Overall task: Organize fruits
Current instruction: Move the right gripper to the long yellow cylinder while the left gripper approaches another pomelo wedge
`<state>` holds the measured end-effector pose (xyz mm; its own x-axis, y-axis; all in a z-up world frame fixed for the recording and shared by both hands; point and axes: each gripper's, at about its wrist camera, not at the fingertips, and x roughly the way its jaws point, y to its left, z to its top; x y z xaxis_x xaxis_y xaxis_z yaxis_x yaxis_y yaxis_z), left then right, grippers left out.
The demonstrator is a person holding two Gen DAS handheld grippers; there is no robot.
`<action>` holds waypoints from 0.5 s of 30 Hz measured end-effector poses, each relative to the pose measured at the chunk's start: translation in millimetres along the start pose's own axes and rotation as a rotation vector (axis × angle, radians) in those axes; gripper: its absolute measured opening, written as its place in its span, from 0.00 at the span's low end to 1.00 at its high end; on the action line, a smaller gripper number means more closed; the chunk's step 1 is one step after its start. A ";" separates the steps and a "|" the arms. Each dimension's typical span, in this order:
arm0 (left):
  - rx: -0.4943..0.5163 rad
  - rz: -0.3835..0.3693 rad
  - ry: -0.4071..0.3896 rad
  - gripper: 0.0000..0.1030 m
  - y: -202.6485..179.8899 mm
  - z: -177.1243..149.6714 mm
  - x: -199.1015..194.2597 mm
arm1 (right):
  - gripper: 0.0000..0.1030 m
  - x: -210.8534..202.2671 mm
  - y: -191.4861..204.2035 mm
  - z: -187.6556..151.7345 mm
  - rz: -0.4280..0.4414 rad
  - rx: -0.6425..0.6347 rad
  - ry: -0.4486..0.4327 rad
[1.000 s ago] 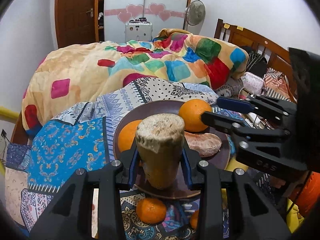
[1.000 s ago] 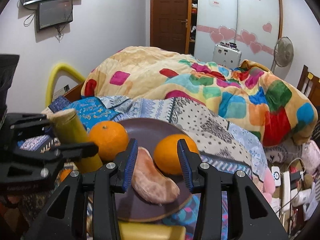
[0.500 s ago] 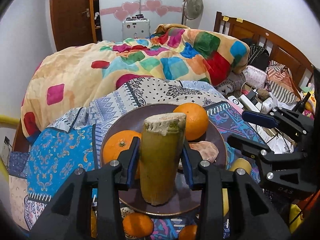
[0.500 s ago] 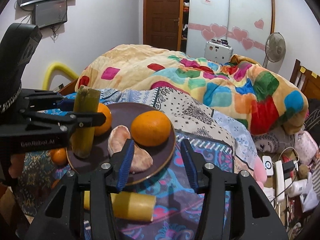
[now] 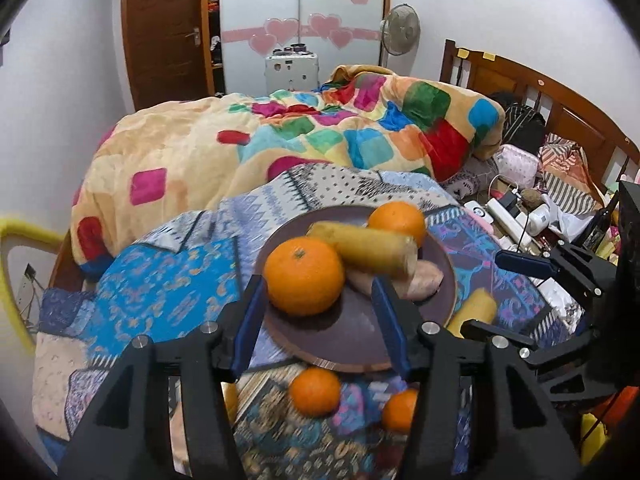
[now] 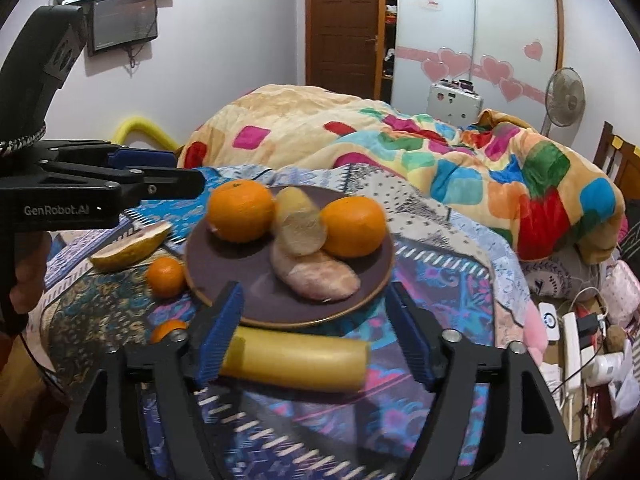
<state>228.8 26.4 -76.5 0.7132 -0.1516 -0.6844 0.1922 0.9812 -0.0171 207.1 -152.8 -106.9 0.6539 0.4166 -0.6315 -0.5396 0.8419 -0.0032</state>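
L tool (image 5: pixel 318 322) open; cane piece (image 5: pixel 362 254) prob. crosswise

Both grippers, the left gripper (image 5: pixel 318 322) and the right gripper (image 6: pixel 316 336), have matte black angular plastic frames, ribbed blue pads (image 5: pixel 249 322) on the fingers, round silver screws, and white "GenRobot.AI" lettering on one side.
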 end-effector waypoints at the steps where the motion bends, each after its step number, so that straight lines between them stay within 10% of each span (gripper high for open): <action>1: -0.001 0.009 0.003 0.52 3.9 -5.0 -4.1 | 0.71 0.7 4.2 -1.6 0.003 -0.006 0.002; 15: -0.045 0.104 0.119 0.55 60.9 -76.9 -17.3 | 0.71 20.8 31.5 -14.4 0.023 -0.038 0.075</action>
<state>176.3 98.0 -121.8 0.6423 -0.0369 -0.7655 0.0894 0.9956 0.0270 196.1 -122.5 -131.3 0.6000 0.4078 -0.6883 -0.5749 0.8181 -0.0165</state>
